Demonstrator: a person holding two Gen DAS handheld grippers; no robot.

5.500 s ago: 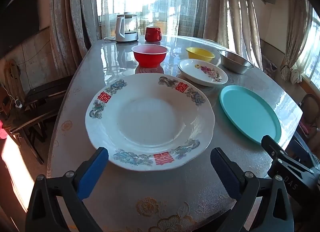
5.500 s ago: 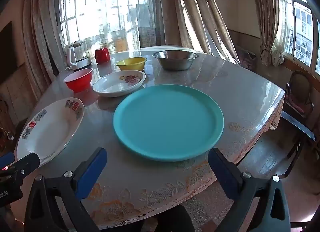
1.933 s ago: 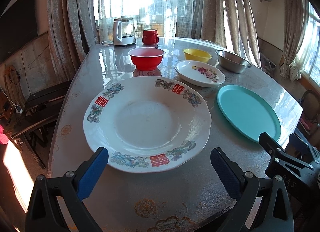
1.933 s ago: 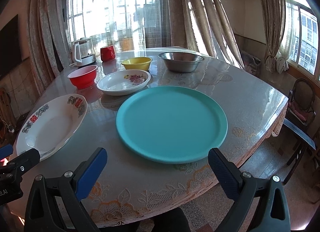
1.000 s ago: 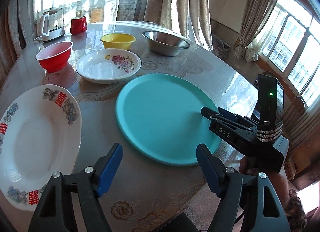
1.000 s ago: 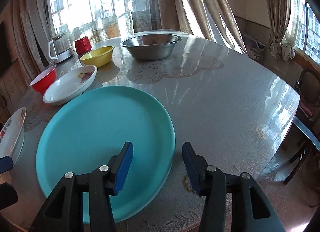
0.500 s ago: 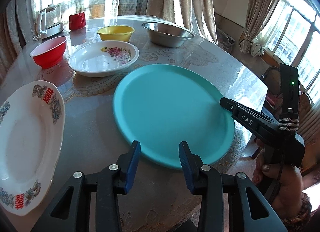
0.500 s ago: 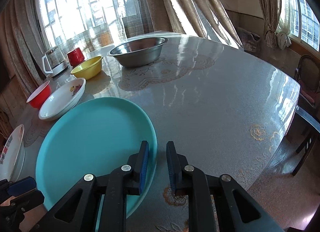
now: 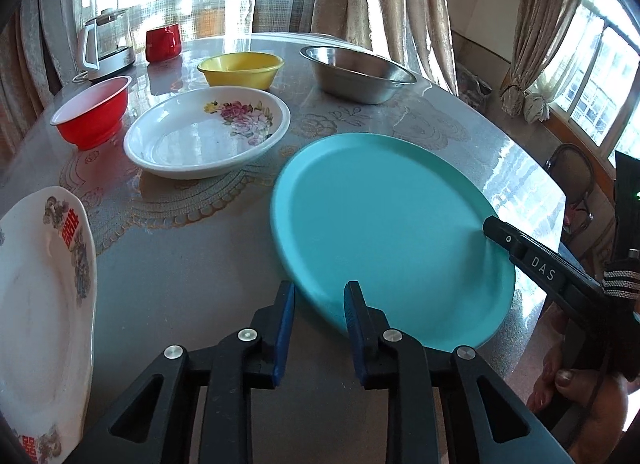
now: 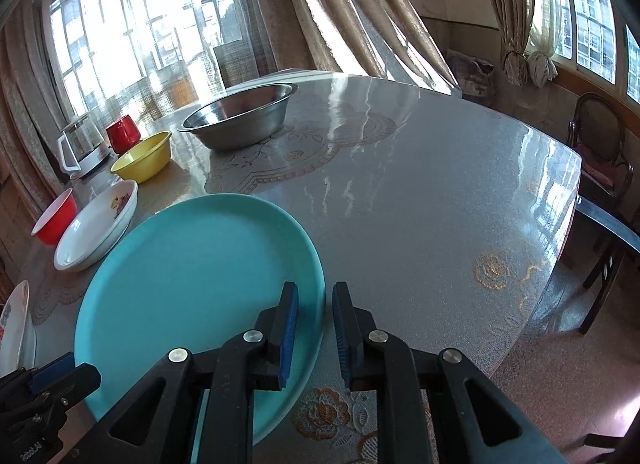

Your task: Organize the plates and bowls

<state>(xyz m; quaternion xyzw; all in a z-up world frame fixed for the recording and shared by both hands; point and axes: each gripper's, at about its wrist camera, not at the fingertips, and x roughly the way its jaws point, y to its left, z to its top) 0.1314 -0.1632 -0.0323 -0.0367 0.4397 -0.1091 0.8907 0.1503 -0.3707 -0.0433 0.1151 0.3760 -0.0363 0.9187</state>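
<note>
A large teal plate [image 9: 392, 223] [image 10: 192, 276] lies on the round table. My left gripper [image 9: 319, 290] is at the plate's near left rim. Its jaws are closing with the rim between them, and a gap still shows beside the pads. My right gripper [image 10: 315, 302] is shut on the plate's right rim, one finger over the plate and one outside it. In the left wrist view the right gripper [image 9: 490, 225] rests on that rim, held by a person's hand [image 9: 580, 392].
A white floral plate [image 9: 200, 139], a red bowl [image 9: 92, 115], a yellow bowl [image 9: 240, 69] and a steel bowl [image 9: 356, 75] stand behind the teal plate. A big white plate with red characters [image 9: 40, 304] lies at the left. A kettle [image 9: 106, 43] and a red mug [image 9: 162, 41] stand at the far edge.
Both grippers came from wide open in to the teal plate. The left jaws have narrowed around its near rim. The right jaws closed on the right rim and then stayed there.
</note>
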